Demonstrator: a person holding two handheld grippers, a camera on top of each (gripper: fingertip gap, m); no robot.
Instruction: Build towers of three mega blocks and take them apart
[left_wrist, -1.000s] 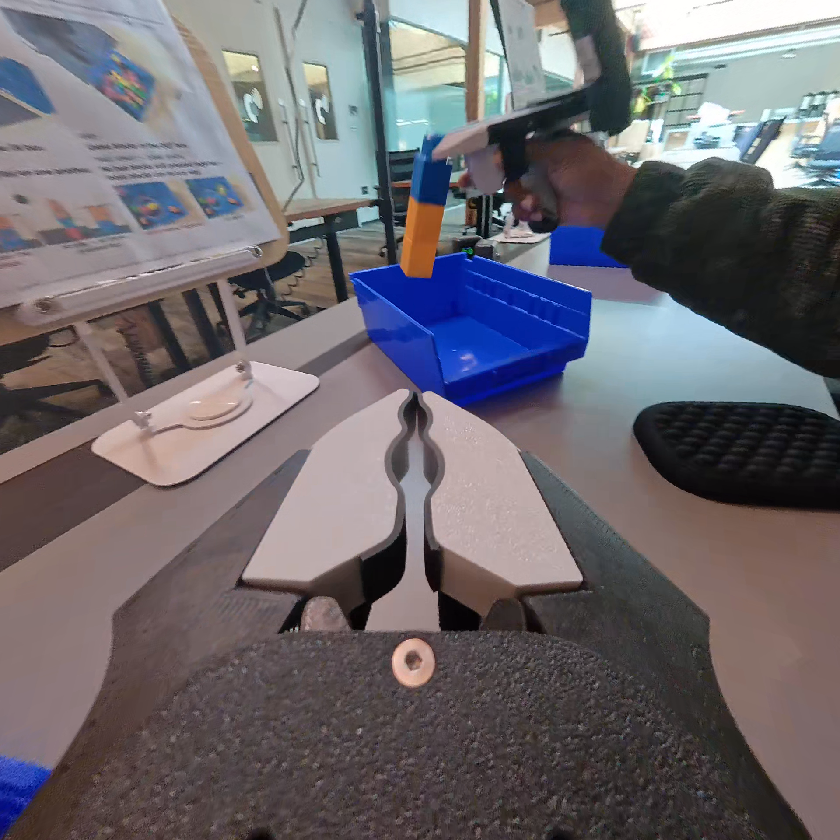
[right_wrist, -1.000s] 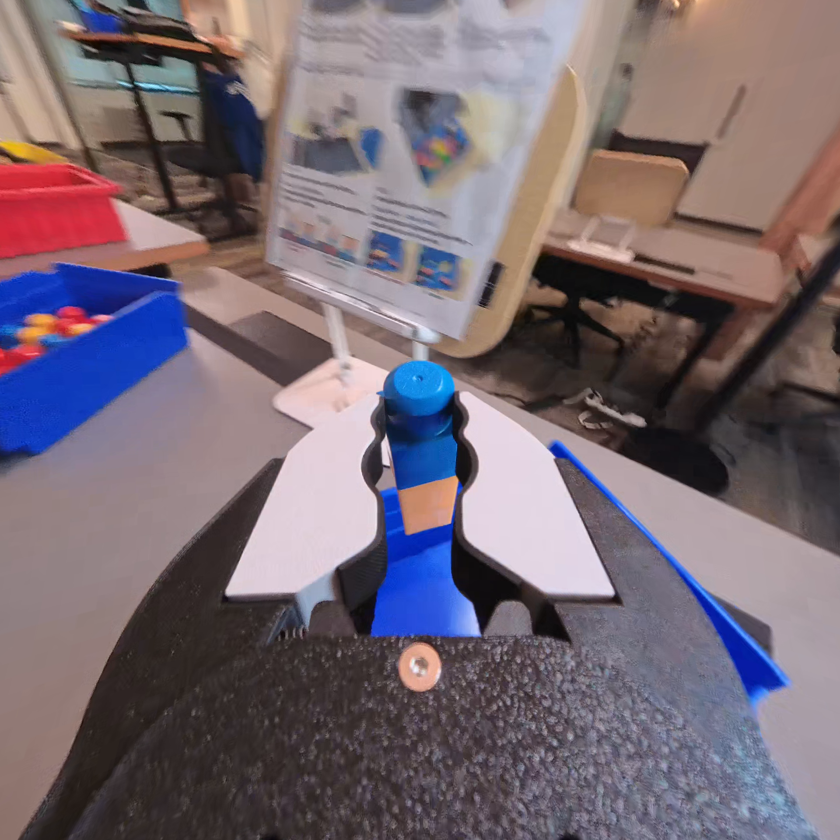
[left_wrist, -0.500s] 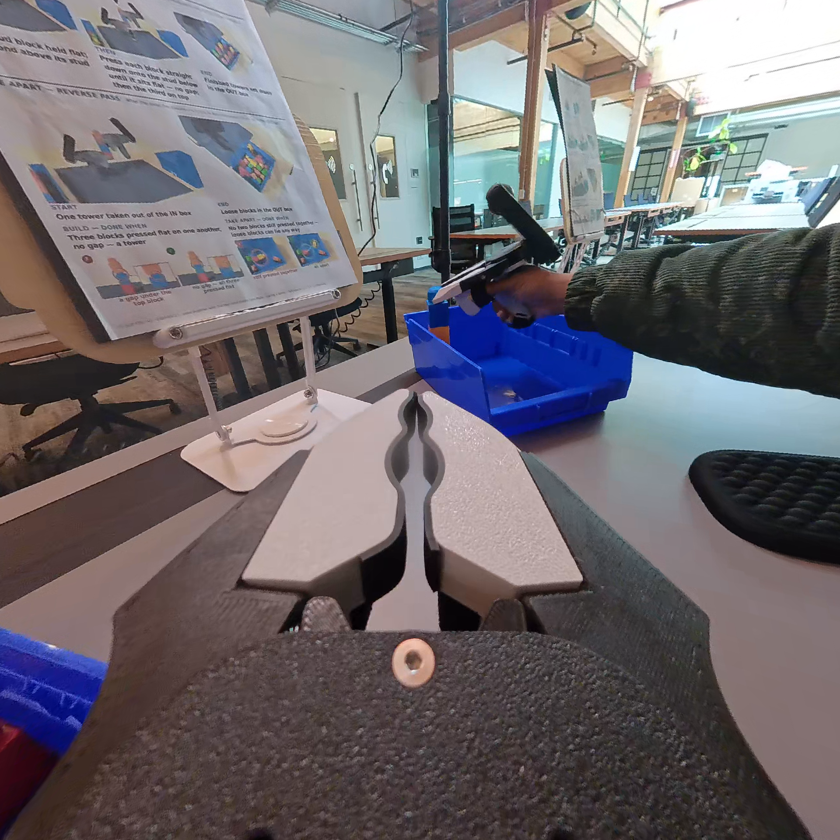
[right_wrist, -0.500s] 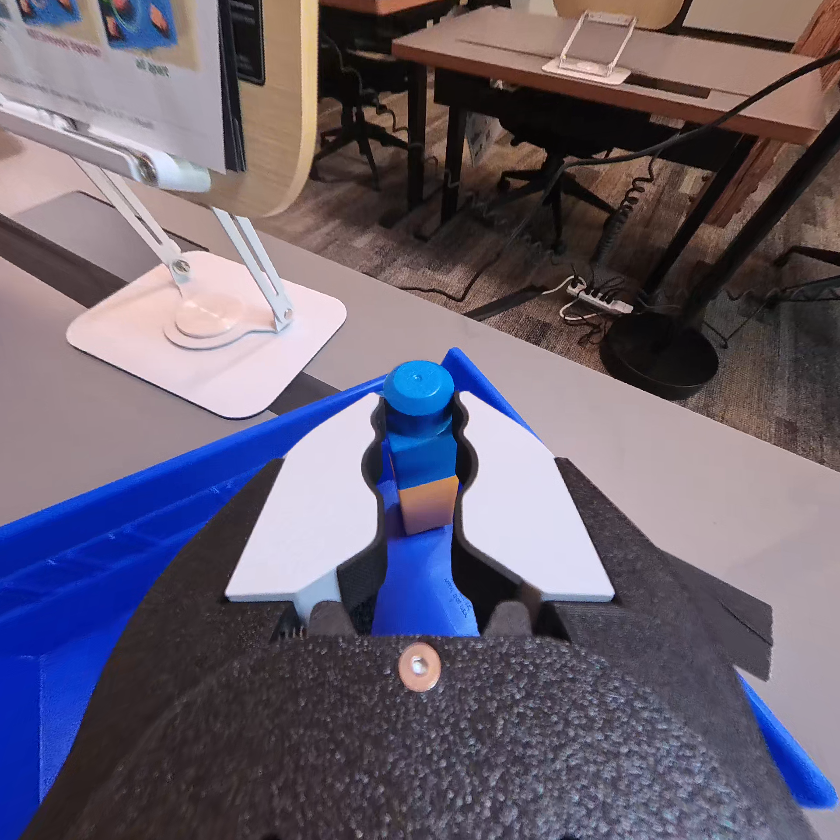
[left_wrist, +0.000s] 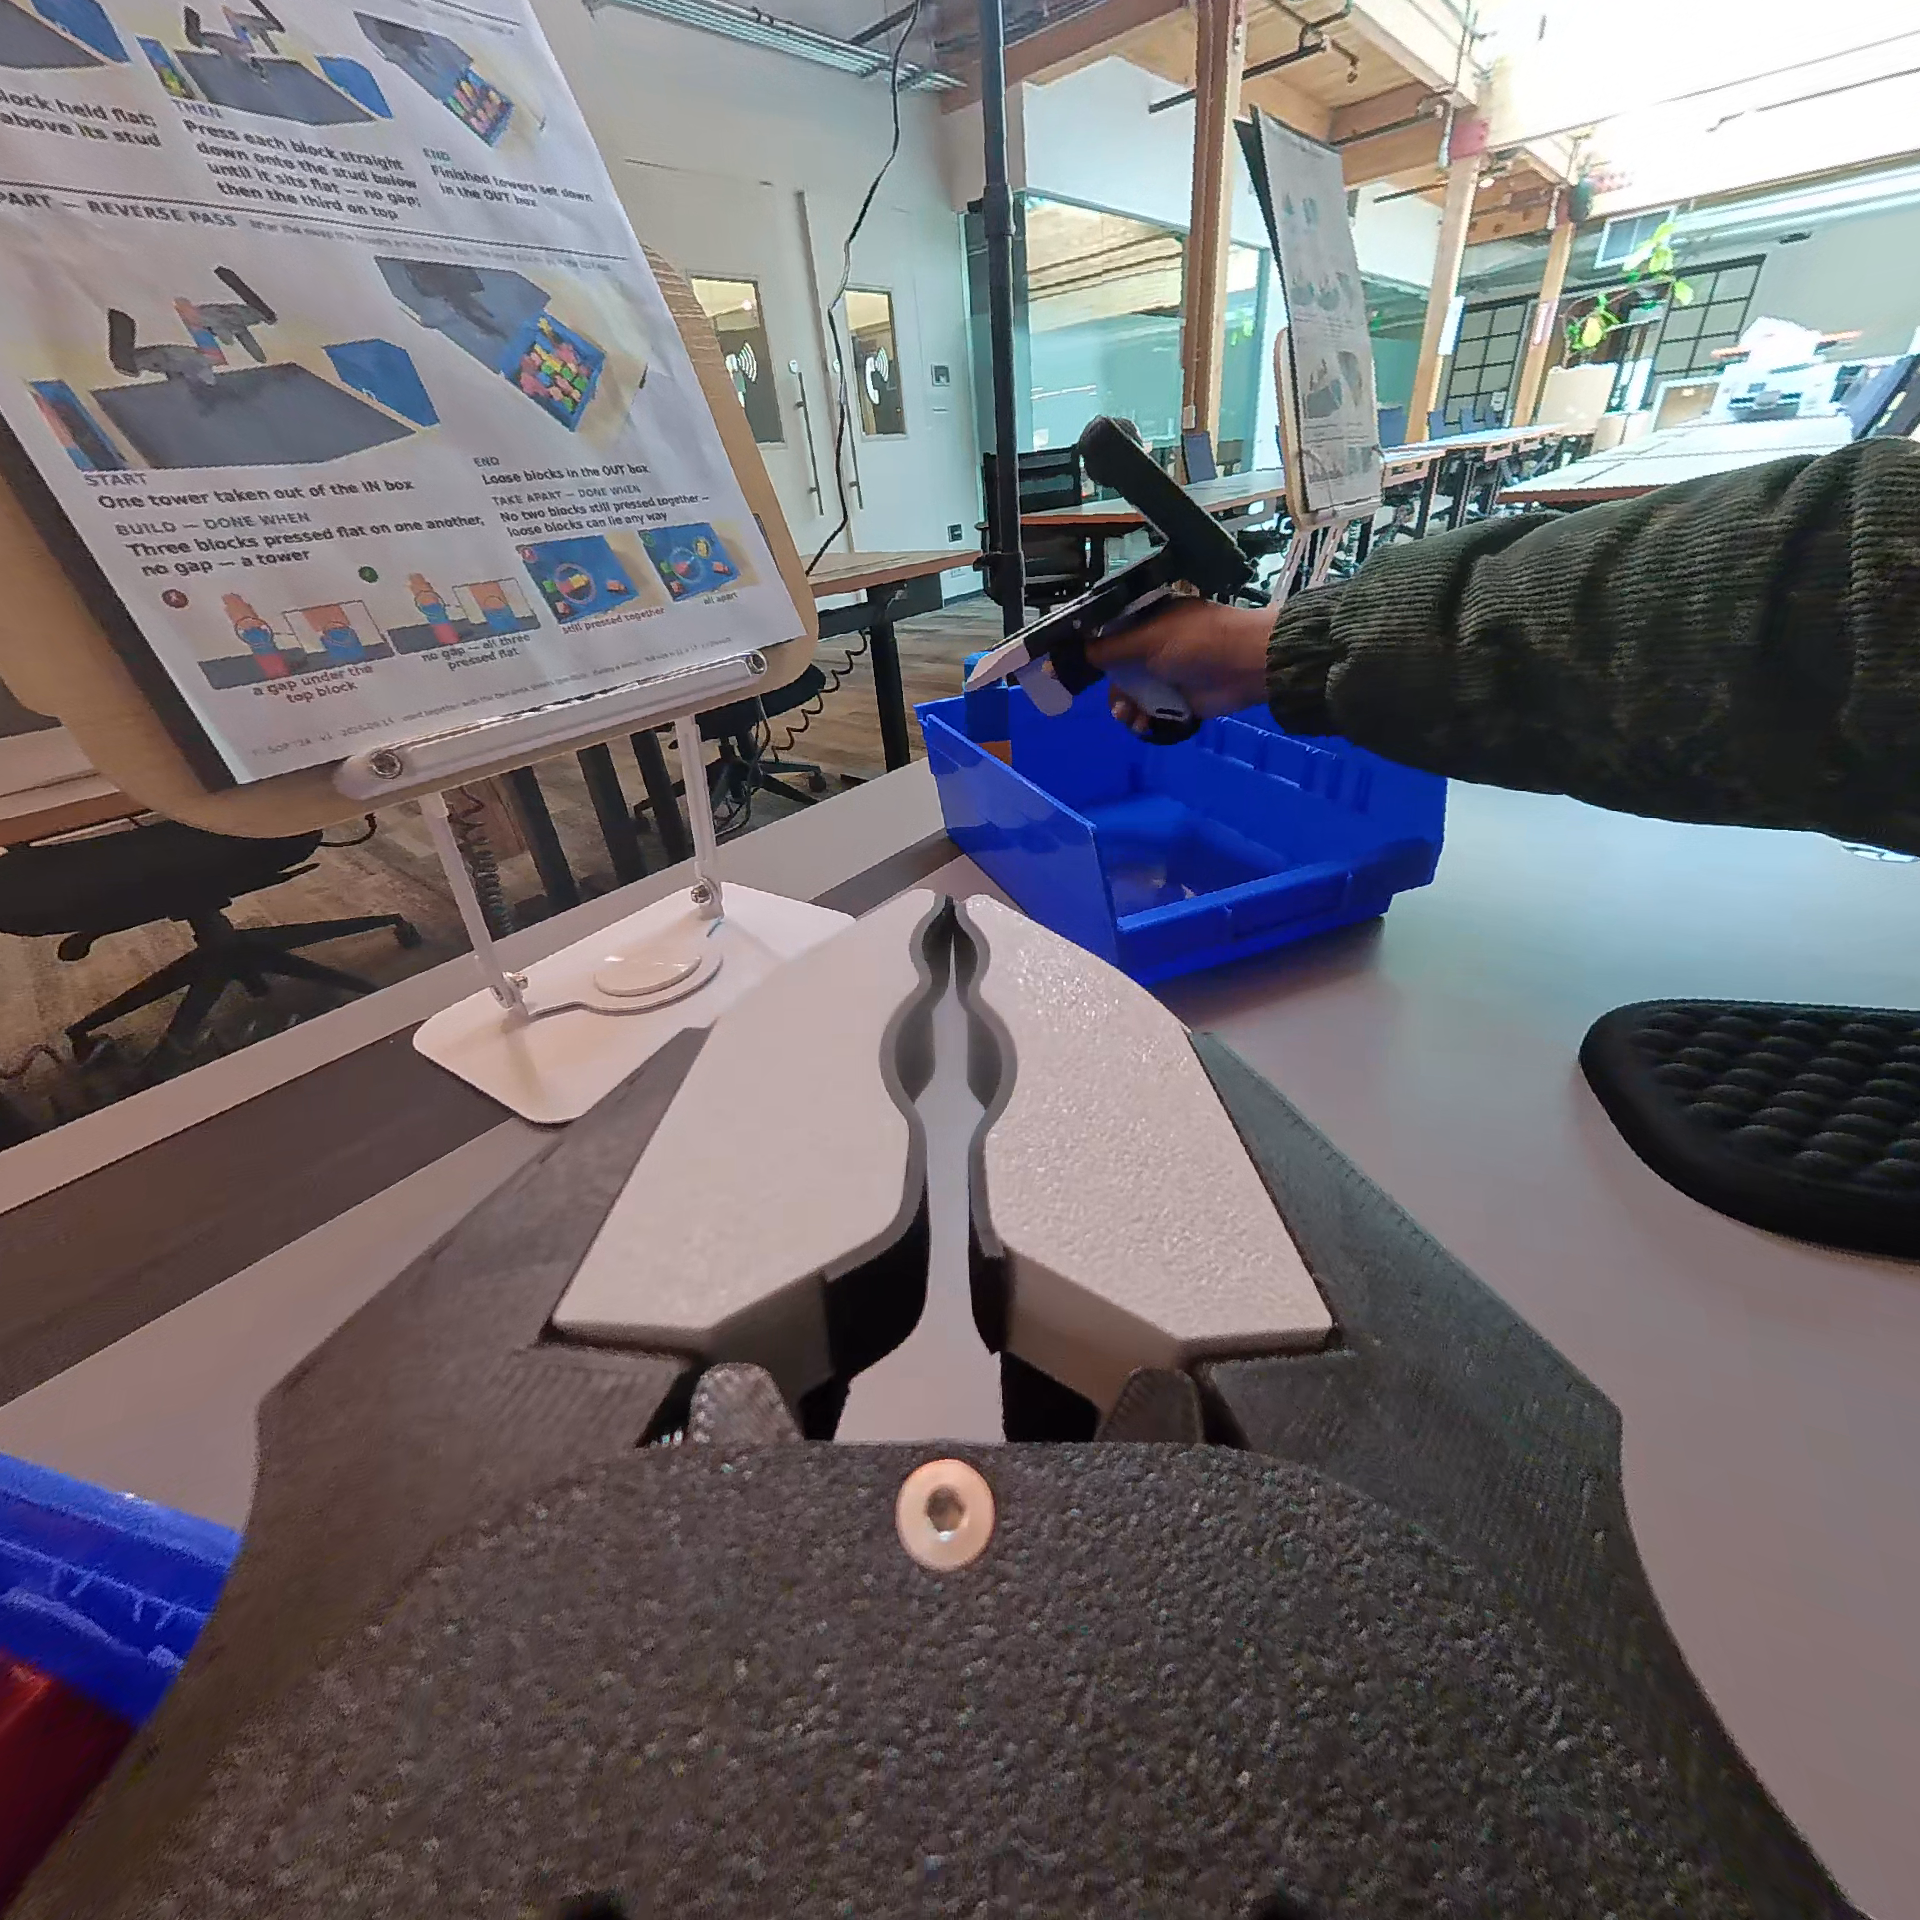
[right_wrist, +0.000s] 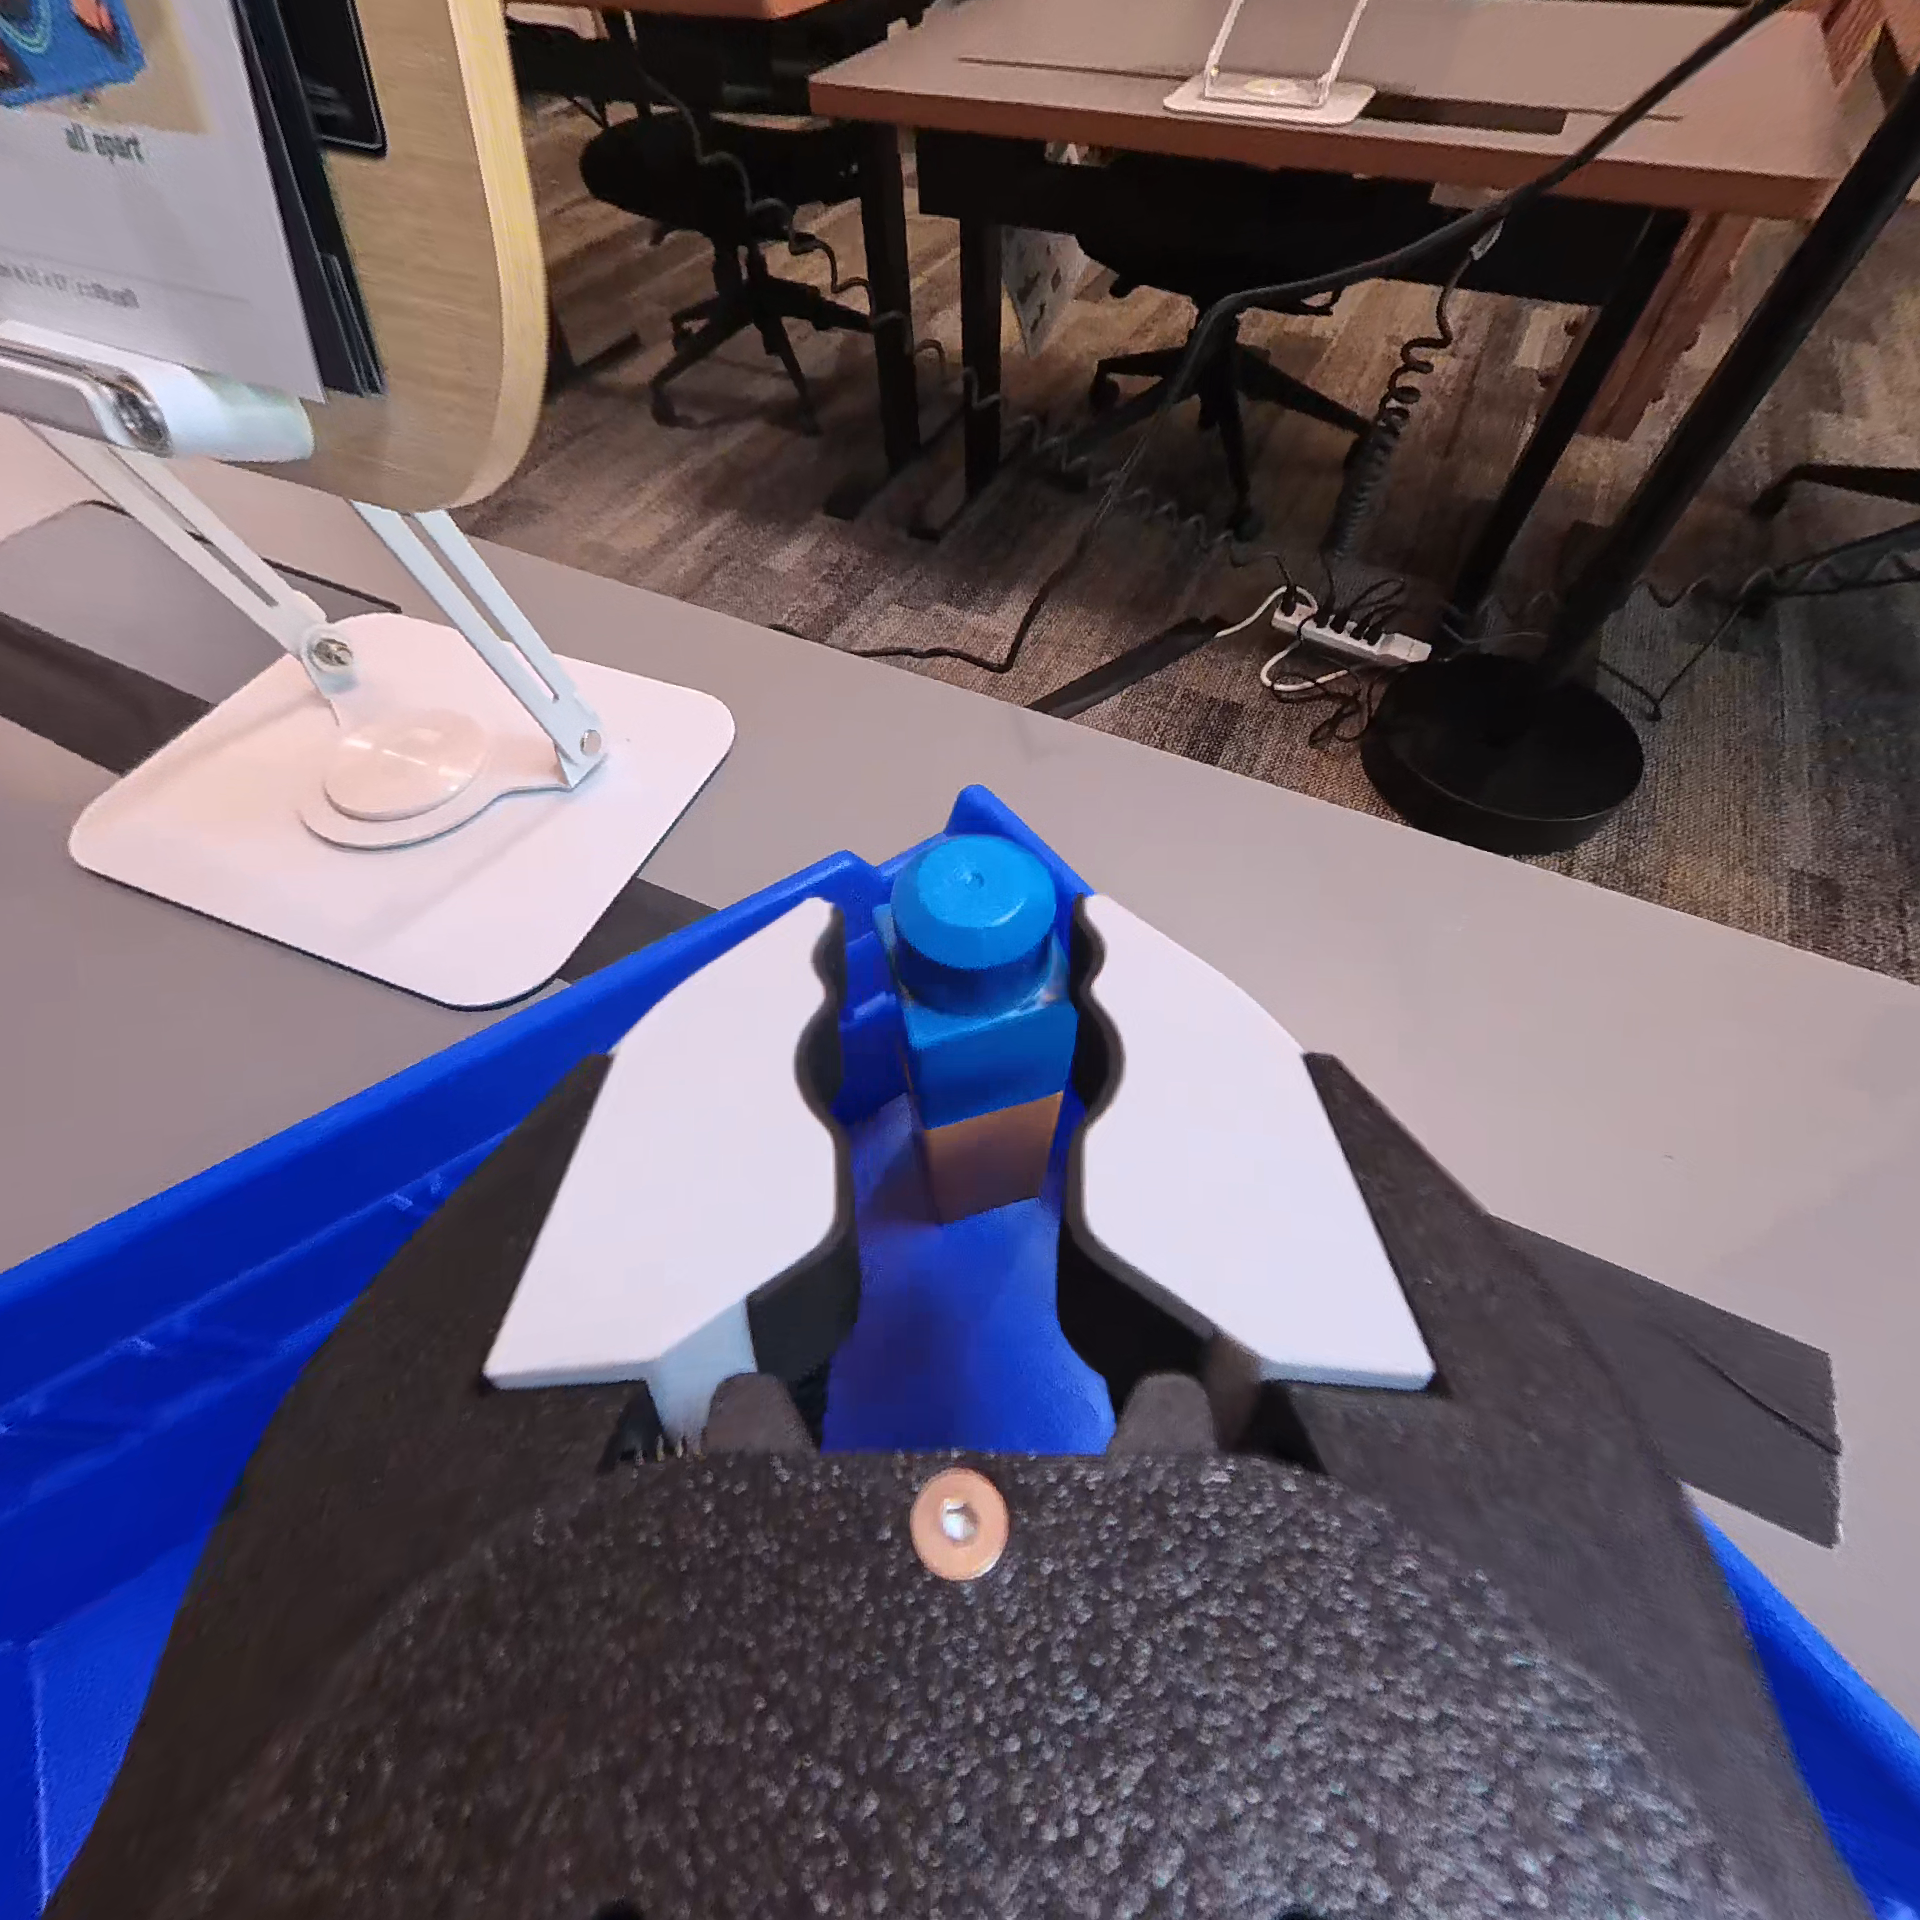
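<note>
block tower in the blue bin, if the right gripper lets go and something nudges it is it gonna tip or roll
Likely tips: the block tower is tall and narrow, standing near a corner of the blue bin. Its square sides probably stop it rolling far once down. It looks like rigid plastic, so it should stay stiff, though the pressed joints might separate. The right gripper sits open around it.

Glossy plastic bin (left_wrist: 1278, 914) (grainy matt gripper shell).

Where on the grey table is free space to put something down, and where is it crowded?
Bare grey table lies between the blue bin and the black mat, and in front of the white stand base. Crowded: the bin's far corner, where the right gripper has the block tower between its fingers.
</note>
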